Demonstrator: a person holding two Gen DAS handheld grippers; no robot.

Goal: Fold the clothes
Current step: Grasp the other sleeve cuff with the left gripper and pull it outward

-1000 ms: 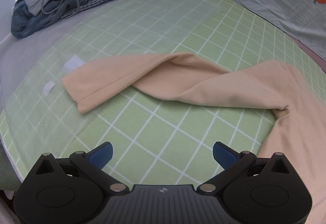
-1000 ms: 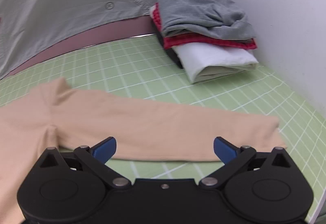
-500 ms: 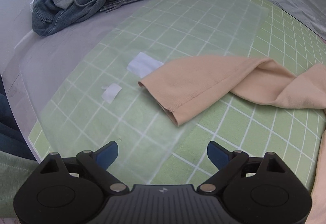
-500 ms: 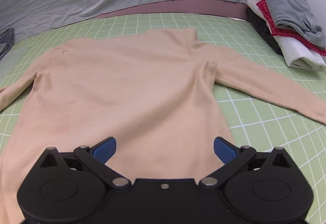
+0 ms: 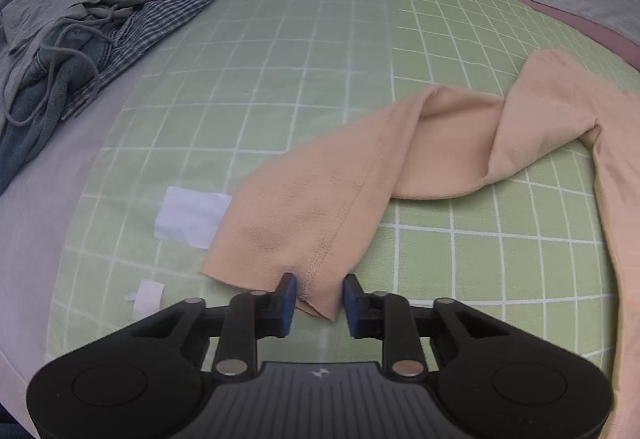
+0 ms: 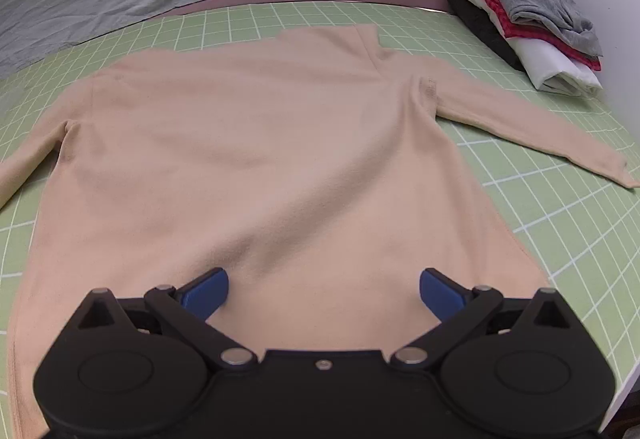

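Left claw [image 5: 316, 299]: closed down to a narrow gap on the cuff [image 5: 316, 295] of the left sleeve [image 5: 340, 191]; pads pinching the bunched cuff edge.
Right claw [image 6: 324, 291]: spread wide, nothing held, low over the shirt's lower body.
Peach shirt [image 6: 260, 143]: flat on the green grid mat [image 5: 280, 79], body ahead of the right claw, right sleeve [image 6: 540, 135] out to its right.
Handling: soft, light, limp knit; likely to sag and drag rather than keep shape; slight cling to the mat probable.
Hold points: cuff hem on the left; hem edge or side seam nearest the right claw, judged best for a clean fold.
Beyond: unfolded heap [image 5: 80, 19] far left of the left claw; folded stack [image 6: 532, 27] far right of the right claw.
Hidden: shirt hem beneath the right claw body; cuff underside; twisted sleeve mid-length hard to read.
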